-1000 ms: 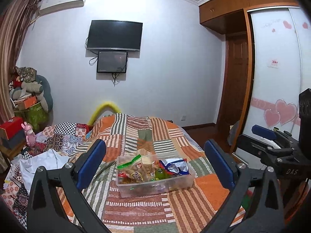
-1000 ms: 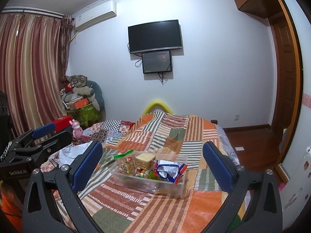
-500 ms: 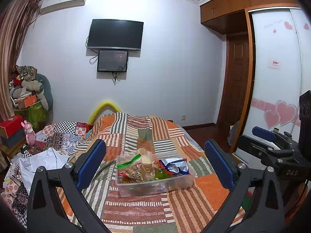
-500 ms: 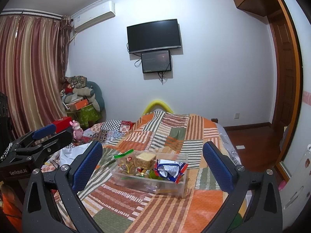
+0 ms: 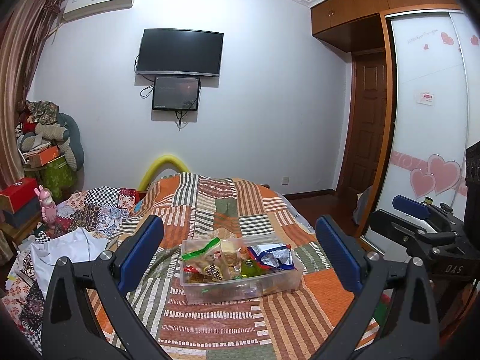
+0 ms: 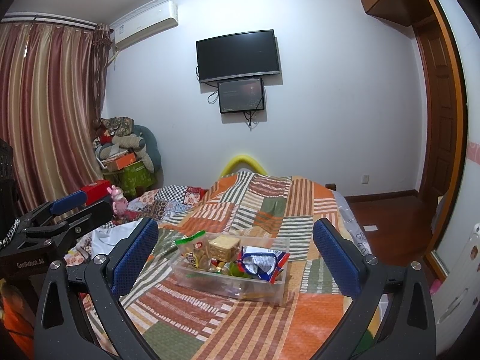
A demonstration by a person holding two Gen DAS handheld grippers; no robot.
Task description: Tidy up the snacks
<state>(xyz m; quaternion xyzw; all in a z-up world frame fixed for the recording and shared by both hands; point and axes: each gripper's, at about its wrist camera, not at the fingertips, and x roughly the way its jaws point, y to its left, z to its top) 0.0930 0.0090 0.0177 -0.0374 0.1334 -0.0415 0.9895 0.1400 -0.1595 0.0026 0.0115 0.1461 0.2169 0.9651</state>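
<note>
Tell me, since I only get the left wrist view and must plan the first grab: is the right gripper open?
Observer: Yes. The right gripper is wide open, with nothing between its fingers.
Operator: What lies ahead of it?
Observer: The clear snack box on the quilt. It is centred between those fingers, farther out and untouched.
</note>
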